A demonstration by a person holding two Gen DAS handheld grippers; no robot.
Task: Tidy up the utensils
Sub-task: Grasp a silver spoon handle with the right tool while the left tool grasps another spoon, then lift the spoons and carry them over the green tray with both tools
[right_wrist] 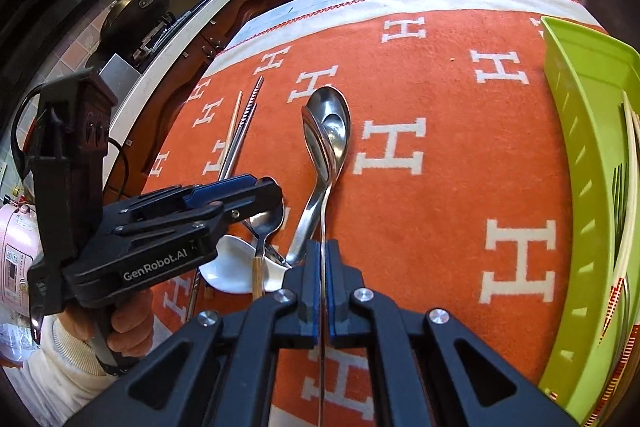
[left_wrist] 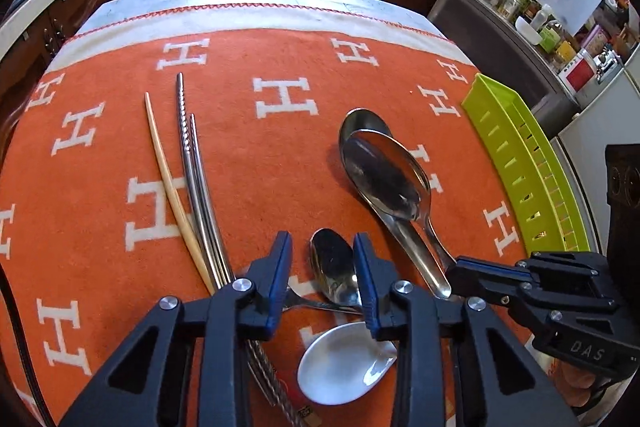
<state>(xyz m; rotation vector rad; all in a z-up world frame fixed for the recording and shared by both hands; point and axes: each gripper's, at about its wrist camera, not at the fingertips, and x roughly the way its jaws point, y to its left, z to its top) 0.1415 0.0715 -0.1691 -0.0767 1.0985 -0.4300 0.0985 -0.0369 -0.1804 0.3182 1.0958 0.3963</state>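
Small spoon (left_wrist: 334,267): lower centre of the left wrist view, bowl between the left gripper's (left_wrist: 323,269) blue pads, on the orange cloth (left_wrist: 248,163).
Long axis: handle runs toward the bottom of the frame, roughly along the fingers (wooden-tipped end shows in the right wrist view).
Left jaws: narrowed to a moderate gap; right pad at the bowl's edge, left pad apart from it, so no grip yet.
Right gripper (right_wrist: 322,255): jaws pressed shut on a thin metal handle (right_wrist: 321,347) belonging to one of the stacked spoons (right_wrist: 328,131).
Nearer hand: left, for the small spoon.
Green tray (right_wrist: 580,147): right edge of both views, well apart from the small spoon.
White ceramic spoon (left_wrist: 340,363): just below the jaws.
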